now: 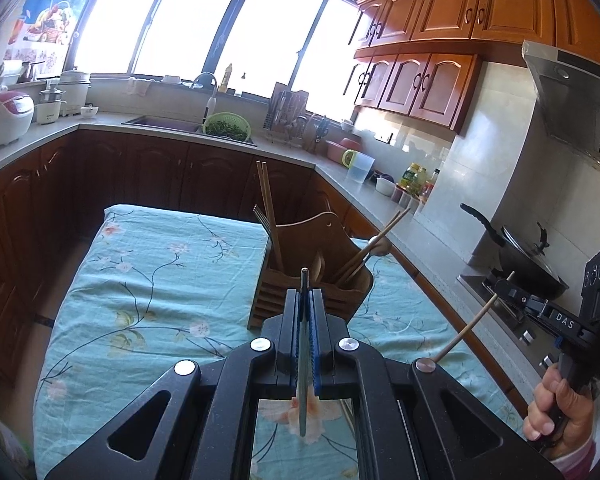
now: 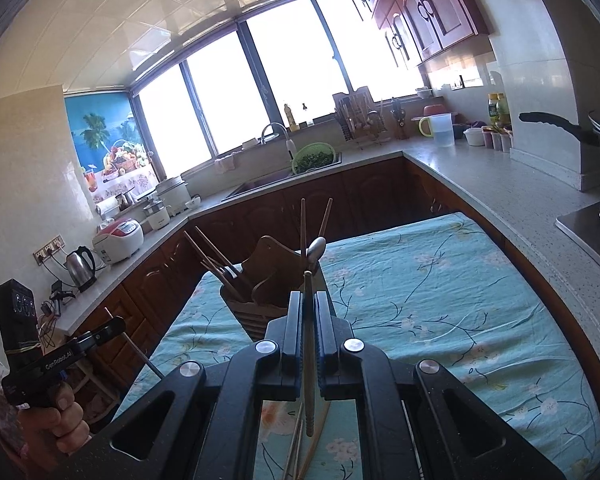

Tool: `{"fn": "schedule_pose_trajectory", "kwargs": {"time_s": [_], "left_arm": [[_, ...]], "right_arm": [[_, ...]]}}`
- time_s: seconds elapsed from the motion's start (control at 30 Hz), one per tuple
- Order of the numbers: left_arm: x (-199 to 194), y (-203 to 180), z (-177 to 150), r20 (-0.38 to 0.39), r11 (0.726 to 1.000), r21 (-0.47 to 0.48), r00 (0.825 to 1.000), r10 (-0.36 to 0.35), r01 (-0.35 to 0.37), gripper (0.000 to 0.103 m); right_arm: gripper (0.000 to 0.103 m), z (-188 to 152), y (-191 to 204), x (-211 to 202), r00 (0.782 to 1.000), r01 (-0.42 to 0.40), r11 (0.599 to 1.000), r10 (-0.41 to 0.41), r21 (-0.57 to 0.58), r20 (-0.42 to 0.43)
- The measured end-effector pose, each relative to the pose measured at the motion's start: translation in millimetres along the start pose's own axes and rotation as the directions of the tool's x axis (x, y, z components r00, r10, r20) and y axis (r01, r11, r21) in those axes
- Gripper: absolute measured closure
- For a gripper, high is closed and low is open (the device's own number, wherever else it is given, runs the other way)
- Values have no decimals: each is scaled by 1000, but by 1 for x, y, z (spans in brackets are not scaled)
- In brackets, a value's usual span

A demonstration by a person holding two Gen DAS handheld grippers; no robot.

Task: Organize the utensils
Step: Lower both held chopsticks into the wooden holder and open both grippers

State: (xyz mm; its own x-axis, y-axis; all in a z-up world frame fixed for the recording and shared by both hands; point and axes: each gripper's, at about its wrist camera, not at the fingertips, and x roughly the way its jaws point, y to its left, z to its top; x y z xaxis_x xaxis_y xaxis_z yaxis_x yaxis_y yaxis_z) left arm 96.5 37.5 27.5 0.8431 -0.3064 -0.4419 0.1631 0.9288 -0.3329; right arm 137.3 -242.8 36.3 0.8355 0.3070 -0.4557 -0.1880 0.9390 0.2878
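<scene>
Clearly "DAS" on right hand-held gripper (image 1: 504,286) clamping a chopstick (image 1: 466,330), "GenRobot.AI" on left hand-held gripper (image 2: 118,326) pinching a metal utensil (image 2: 142,356).

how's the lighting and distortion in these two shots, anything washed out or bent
Left wrist view: the windows are blown out to white, the cabinets below sit dark, and the counter edge bows from the fisheye. Right wrist view: the windows are washed out too, the ceiling tiles curve, and dark vignetting fills the corners; the floral cloth stays evenly lit and sharp.
</scene>
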Motion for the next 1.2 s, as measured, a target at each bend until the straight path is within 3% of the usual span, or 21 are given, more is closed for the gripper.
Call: {"fn": "schedule_pose_trajectory", "kwargs": {"time_s": [0.43,0.8,1.2], "left_arm": [[13,-1,42,93,1000,30,996,-13,10,100],[51,-8,99,212,998,58,977,-25,13,100],[135,13,92,195,1000,-5,980,22,-21,100]], "right_arm": [[98,41,13,17,997,-24,999,26,-23,71],[98,91,28,39,980,-41,998,48,-40,195],[98,85,23,89,981,0,999,8,-45,194]]}}
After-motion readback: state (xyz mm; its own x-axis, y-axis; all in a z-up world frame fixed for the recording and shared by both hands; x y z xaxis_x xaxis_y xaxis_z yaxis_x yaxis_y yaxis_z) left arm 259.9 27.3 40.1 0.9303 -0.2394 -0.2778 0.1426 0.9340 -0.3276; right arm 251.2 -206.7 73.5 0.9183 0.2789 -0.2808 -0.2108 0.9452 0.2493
